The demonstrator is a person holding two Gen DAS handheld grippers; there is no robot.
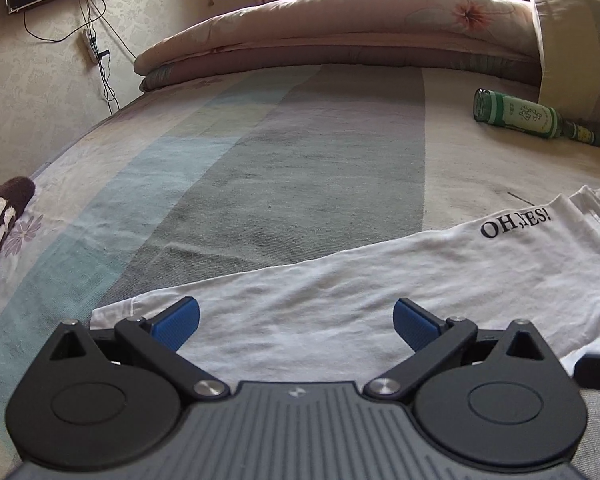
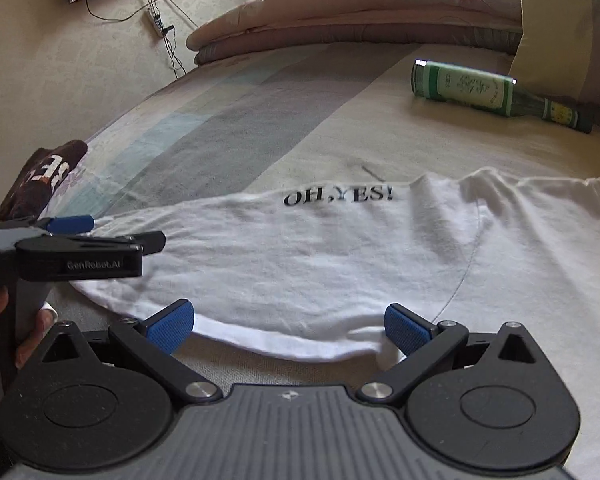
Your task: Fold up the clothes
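From the left wrist camera, a white cotton T-shirt (image 1: pixel 360 280) lies flat on the bed (image 1: pixel 280 152), close to its near edge, its weave soft and faintly creased, with black serif letters printed toward its right end. The bedsheet is coarse woven cloth in broad bands of cream, pale blue and grey. The left gripper (image 1: pixel 296 322) hangs low over the shirt's left end, its blue ribbed fingertips (image 1: pixel 178 322) spread wide apart and holding nothing. A green glass bottle (image 1: pixel 528 118) lies on its side near the bed's far right corner, just beside a cream pillow (image 1: pixel 572 40). A puffy folded quilt (image 1: pixel 340 24) runs along the far edge. A brown fuzzy garment (image 1: pixel 0 216) with white letters sits at the left edge.

From the right wrist camera, the shirt (image 2: pixel 320 256) spreads across the near part of the bed, a sleeve wrinkled at the right. The right gripper (image 2: pixel 288 328) is level over the shirt's near hem, its blue pads (image 2: pixel 406 328) wide apart and empty. The left gripper (image 2: pixel 76 236) reaches in from the left, over the shirt's left end, held by a hand (image 2: pixel 32 332).
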